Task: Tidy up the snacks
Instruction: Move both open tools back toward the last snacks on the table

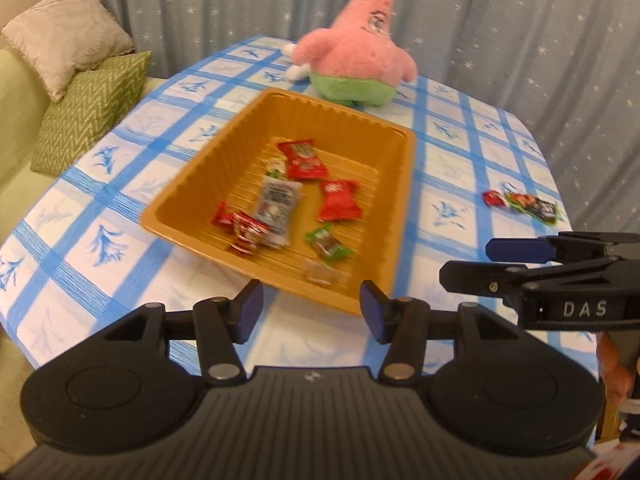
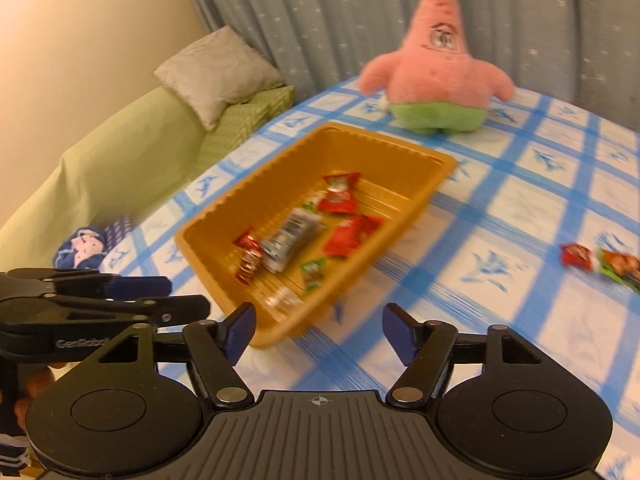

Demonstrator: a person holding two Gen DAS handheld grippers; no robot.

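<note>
Orange plastic, ribbed along its walls, makes up the tray (image 1: 192,184) that sits near the middle of the table (image 1: 100,200), and most of the snacks already lie inside it. Counting in the left wrist view: two larger red packets (image 1: 302,160) toward the far end, two small red ones (image 1: 240,228) crowded at the near left, one silver-grey packet (image 1: 276,208) between them, one green-wrapped sweet (image 1: 326,244), one clear wrapper (image 1: 322,276) close to the near wall, and one small pale piece partly hidden behind the silver packet. That makes eight or so, though blur leaves the count uncertain.

Two snacks remain outside, well apart from the tray on the right side of the table: a small red packet (image 1: 494,199) and, just beside it, a longer green-edged packet (image 1: 532,206).

Both tools are empty. The left hand-held gripper (image 1: 312,314) hovers at the tray's near edge with its fingers spread and nothing between them. The right hand-held gripper (image 2: 320,334) is likewise spread wide and carries nothing.

By my reading the sorting is nearly done and the step in hand is fetching the last two. The next move probably calls for the right hand-held gripper to swing out to the pair, come down over the small red packet, and pinch it by an edge, since thin flat wrappers lie close to the cloth.

Beyond the tray stands one pink plush star (image 1: 360,48); two cushions (image 1: 68,36) lean on the sofa to the left.
</note>
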